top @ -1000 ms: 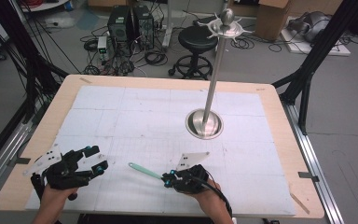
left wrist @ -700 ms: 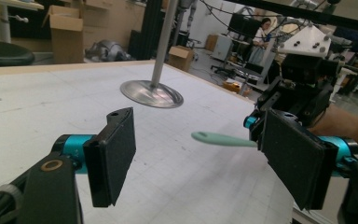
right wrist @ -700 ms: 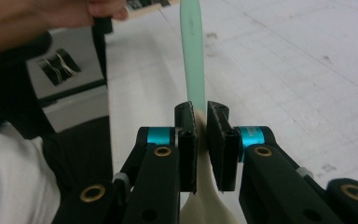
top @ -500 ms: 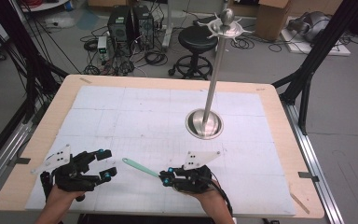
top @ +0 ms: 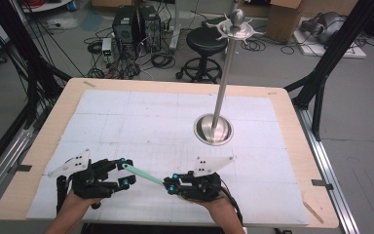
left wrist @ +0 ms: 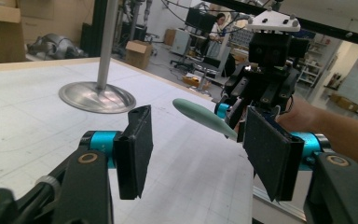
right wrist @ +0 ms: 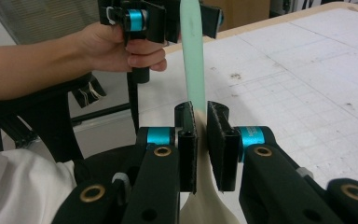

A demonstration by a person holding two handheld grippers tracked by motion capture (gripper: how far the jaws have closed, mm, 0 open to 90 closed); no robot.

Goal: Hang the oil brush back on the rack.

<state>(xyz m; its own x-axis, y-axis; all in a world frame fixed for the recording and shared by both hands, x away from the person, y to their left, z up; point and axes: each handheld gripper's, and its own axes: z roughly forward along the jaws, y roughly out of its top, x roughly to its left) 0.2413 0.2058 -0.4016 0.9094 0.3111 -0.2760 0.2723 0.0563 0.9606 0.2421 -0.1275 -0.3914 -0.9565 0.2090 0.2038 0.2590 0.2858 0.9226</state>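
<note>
A utensil with a mint-green handle (top: 143, 174) and a cream end (right wrist: 205, 205) is clamped in my right gripper (top: 171, 183), whose jaws are shut on it just where green meets cream (right wrist: 201, 140). The handle (right wrist: 193, 70) points left, towards my left gripper (top: 125, 171). That gripper's jaws have just been closing. They still stand apart on either side of the handle's tip (left wrist: 198, 116), and the pads do not press on it. Both grippers hover low over the near part of the white gridded mat (top: 175, 122).
A metal stand with a round base (top: 213, 129) and a tall pole topped by a dish (top: 236, 27) rises from the mat's right middle. The wooden table edge (top: 307, 141) frames the mat. A stool, computers and cables sit on the floor beyond.
My left gripper has moved right, up to the handle's tip, and its jaws have narrowed around it. The right gripper has hardly moved and keeps its hold.
</note>
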